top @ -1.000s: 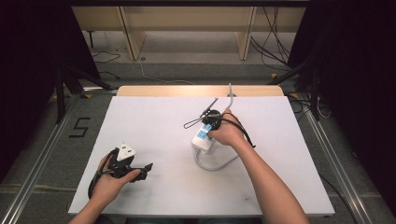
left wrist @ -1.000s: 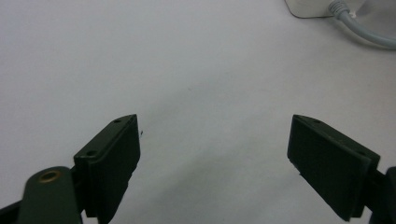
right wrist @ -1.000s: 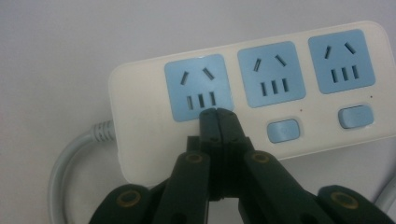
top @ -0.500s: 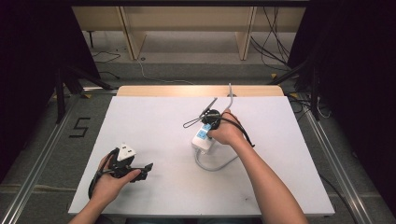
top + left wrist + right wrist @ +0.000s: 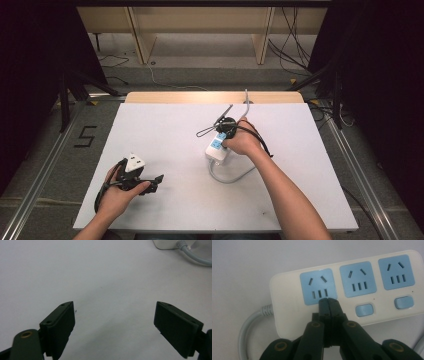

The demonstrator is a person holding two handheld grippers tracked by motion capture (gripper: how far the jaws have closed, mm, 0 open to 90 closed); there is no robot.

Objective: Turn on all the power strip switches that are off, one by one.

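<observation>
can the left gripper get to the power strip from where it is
Probably yes: bare table lies between the open left gripper and the power strip. The right gripper, jaws shut, sits on its near end.

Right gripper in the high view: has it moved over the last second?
No. The right gripper, jaws shut, sits at the same spot over the power strip, no nearer the table's wooden far edge than before.

The left hand-held gripper (image 5: 150,181) has edged slightly rightward over the worktop (image 5: 170,140); no other change is visible.
</observation>
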